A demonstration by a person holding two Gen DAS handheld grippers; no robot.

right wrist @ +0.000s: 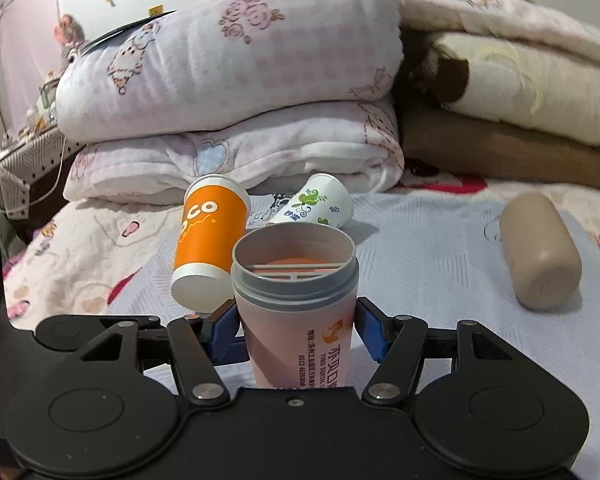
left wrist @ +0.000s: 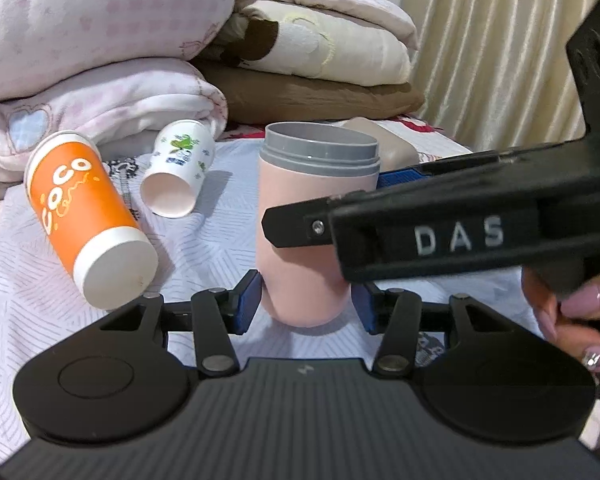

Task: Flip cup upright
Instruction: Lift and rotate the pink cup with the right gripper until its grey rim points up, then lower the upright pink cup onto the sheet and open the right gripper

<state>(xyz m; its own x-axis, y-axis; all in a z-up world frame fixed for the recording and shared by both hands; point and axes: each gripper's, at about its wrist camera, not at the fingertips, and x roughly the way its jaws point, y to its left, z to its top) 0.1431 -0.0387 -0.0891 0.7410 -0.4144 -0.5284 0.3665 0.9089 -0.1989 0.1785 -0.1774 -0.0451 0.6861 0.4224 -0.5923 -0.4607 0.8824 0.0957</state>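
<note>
A pink cup [left wrist: 300, 216] with a grey threaded rim stands upright on the bed sheet, mouth up. In the left wrist view my left gripper [left wrist: 306, 306] has its blue pads close on both sides of the cup's base. In the right wrist view the same cup [right wrist: 296, 312] sits between my right gripper's [right wrist: 296, 332] blue pads, which are close to its sides; contact is not clear. The right gripper's black body [left wrist: 440, 232] crosses in front of the cup in the left wrist view.
An orange "CoCo" cup [left wrist: 88, 216] lies tilted on its side to the left. A small white cup with green print [left wrist: 178, 168] lies on its side behind it. A brown bottle [right wrist: 540, 252] lies to the right. Folded quilts [right wrist: 236, 92] are stacked behind.
</note>
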